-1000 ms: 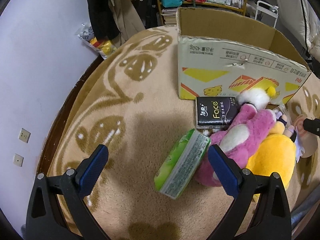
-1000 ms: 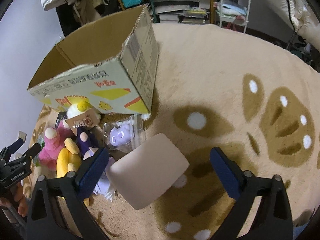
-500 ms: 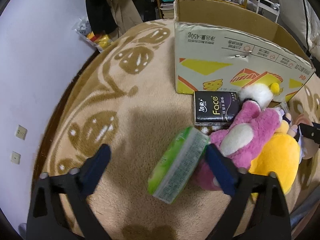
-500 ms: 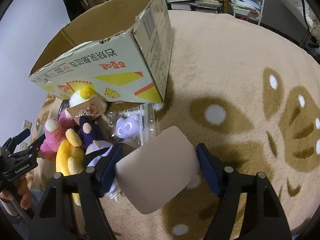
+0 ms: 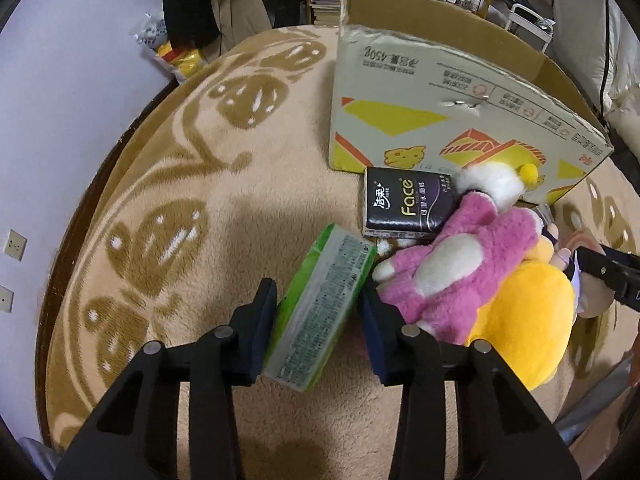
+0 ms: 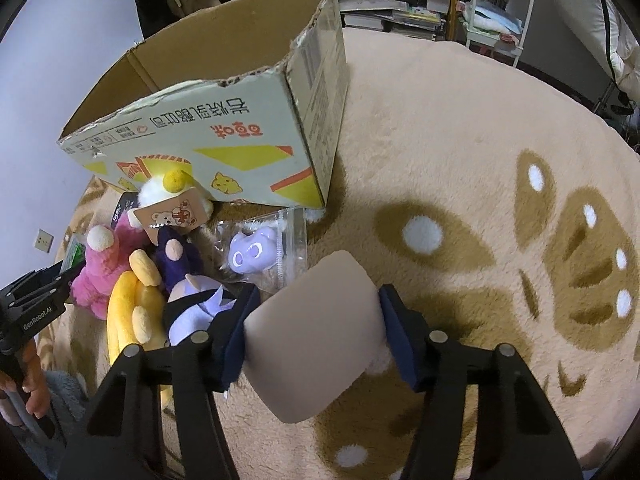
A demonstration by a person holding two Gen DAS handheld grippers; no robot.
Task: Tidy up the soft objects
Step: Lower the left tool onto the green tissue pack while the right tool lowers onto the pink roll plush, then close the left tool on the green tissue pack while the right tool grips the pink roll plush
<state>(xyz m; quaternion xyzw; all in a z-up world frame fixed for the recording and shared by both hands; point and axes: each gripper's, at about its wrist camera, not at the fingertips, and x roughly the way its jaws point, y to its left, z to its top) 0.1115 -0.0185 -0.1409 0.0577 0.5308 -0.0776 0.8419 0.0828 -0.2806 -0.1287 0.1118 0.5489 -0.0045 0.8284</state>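
Note:
My left gripper (image 5: 320, 320) is shut on a green tissue pack (image 5: 320, 308) lying on the rug. Beside it lie a black "Face" tissue pack (image 5: 408, 208), a pink plush (image 5: 460, 264) and a yellow plush (image 5: 520, 316). My right gripper (image 6: 316, 328) is shut on a beige soft cushion (image 6: 316, 336). Left of it lie the pink plush (image 6: 100, 268), the yellow plush (image 6: 128, 312), a purple plush (image 6: 180, 260) and a bagged lilac toy (image 6: 256, 256). An open cardboard box (image 5: 440, 116) stands behind the pile; it also shows in the right wrist view (image 6: 224, 128).
The patterned beige rug (image 5: 200, 200) covers the floor. A wall (image 5: 60, 100) with sockets runs on the left. Shelves (image 6: 400, 0), clothes and a snack bag (image 5: 176, 52) stand beyond the rug. The other gripper (image 6: 28, 308) shows at the left edge of the right wrist view.
Both grippers have closed: the left on the green tissue pack, the right on the beige cushion. Both moved forward toward the pile.

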